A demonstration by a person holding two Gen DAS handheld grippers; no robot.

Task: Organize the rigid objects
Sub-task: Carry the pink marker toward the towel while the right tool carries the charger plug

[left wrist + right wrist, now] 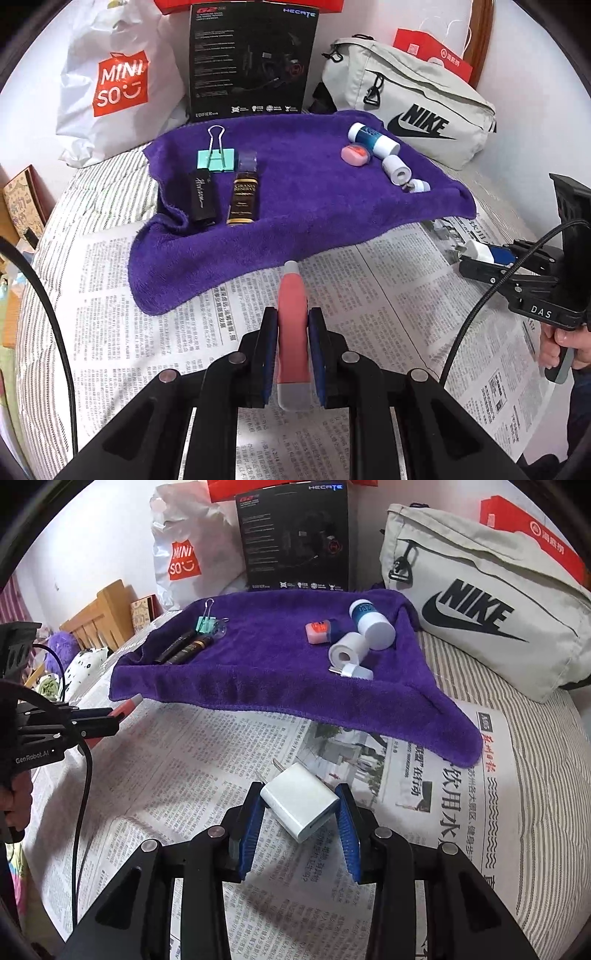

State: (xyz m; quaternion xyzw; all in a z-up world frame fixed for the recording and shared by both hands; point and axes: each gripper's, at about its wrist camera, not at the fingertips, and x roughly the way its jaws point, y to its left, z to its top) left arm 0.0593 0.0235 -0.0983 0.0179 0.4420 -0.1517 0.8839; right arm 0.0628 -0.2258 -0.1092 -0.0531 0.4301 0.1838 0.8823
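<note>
You have both tools loaded: your left gripper is clamped on a pink tube with a grey cap end toward you, and your right gripper pinches a white plug adapter across two of its corners, prongs pointing away over the newspaper. Both loads hang short of the purple towel, where the sorting seems to be going on: long dark items on the left, namely a black stick, a brown-and-gold bottle and a teal binder clip; white and round items on the right, namely a blue-banded jar, a pink eraser-like lump, a tape roll and a small white plug. Likely homes, judging by that grouping: the tube beside the stick and bottle, the adapter next to the small plug. The corner grip on the adapter is the weak point; hard, glossy plastic on a diagonal could twist out, so keep it level and set it down low before you release. The tube looks smooth and slim and may roll; lay it parallel to the bottle. The towel is thick pile, rumpled at the front edge, over soft striped bedding, so expect things to settle unevenly.
</note>
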